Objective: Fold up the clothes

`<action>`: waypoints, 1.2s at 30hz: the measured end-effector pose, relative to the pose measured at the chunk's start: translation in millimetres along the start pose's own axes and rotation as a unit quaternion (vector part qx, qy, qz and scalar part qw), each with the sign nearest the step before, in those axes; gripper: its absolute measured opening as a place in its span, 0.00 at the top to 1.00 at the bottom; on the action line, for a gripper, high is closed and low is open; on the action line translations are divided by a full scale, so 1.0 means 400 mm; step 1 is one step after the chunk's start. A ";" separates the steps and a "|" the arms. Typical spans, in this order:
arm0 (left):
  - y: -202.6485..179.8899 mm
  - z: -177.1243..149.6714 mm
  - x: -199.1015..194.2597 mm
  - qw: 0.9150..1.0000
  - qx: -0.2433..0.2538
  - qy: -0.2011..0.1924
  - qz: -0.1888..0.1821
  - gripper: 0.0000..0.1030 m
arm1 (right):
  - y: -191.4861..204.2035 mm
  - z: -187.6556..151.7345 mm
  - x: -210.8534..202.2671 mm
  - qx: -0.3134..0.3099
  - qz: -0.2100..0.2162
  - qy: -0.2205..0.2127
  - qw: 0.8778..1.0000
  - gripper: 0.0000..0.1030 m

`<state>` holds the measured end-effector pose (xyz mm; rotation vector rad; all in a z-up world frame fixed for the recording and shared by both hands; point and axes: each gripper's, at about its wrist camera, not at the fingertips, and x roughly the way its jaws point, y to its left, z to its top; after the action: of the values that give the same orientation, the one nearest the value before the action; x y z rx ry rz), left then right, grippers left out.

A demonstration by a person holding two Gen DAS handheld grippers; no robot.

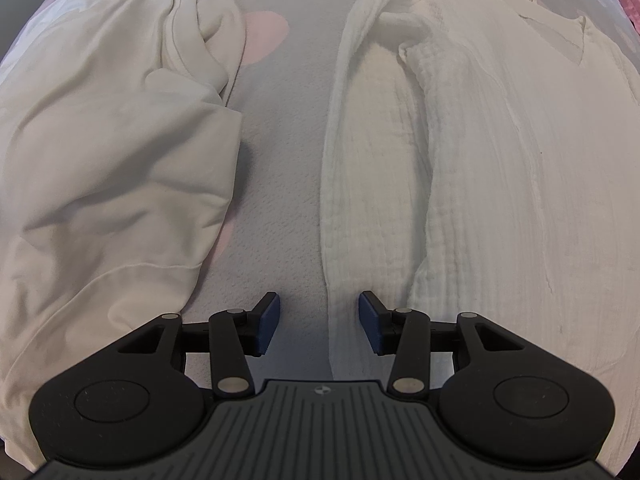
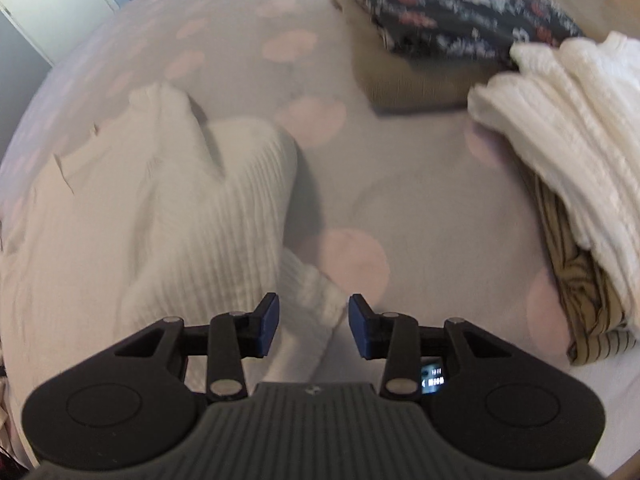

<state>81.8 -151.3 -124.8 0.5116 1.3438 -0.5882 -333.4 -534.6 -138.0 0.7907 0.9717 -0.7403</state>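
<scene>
Now the white crinkled shirt (image 1: 500, 168) lies spread on the dotted bedsheet (image 1: 280, 184), one sleeve folded in. Both the left gripper (image 1: 319, 322) and right gripper (image 2: 313, 326) hang released, the right over a sleeve cuff (image 2: 316, 304). Judging by that, sleeve folding is in hand; pinching that cuff looks next.

Garments (image 1: 480, 184) on dotted bedsheet (image 1: 280, 184)

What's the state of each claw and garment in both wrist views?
left claw: open, holding nothing, straddling the crinkled shirt's edge
right claw: open, holding nothing, sleeve cuff between its fingers
crinkled shirt: spread flat, one sleeve folded in
smooth white garment: crumpled, unfolded
sleeve cuff: lying loose on the bedsheet
floral garment: folded, on a stack
white knit: bunched over a striped garment
</scene>
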 end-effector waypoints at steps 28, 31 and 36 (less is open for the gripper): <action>-0.051 0.012 0.017 1.000 0.012 0.004 0.015 0.59 | -0.023 0.223 -0.212 -0.071 -0.244 -0.106 0.961 0.94; -0.053 0.012 0.020 1.000 0.011 0.006 0.016 0.59 | -0.036 0.279 -0.251 -0.080 -0.284 -0.130 0.947 0.94; -0.056 0.013 0.028 1.000 0.011 0.009 0.016 0.59 | -0.113 0.334 -0.226 -0.048 -0.329 -0.128 0.934 0.94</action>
<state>72.4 -172.6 -135.3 0.5574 1.3441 -0.5740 -348.8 -653.4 -20.9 0.2544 1.0280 -1.3270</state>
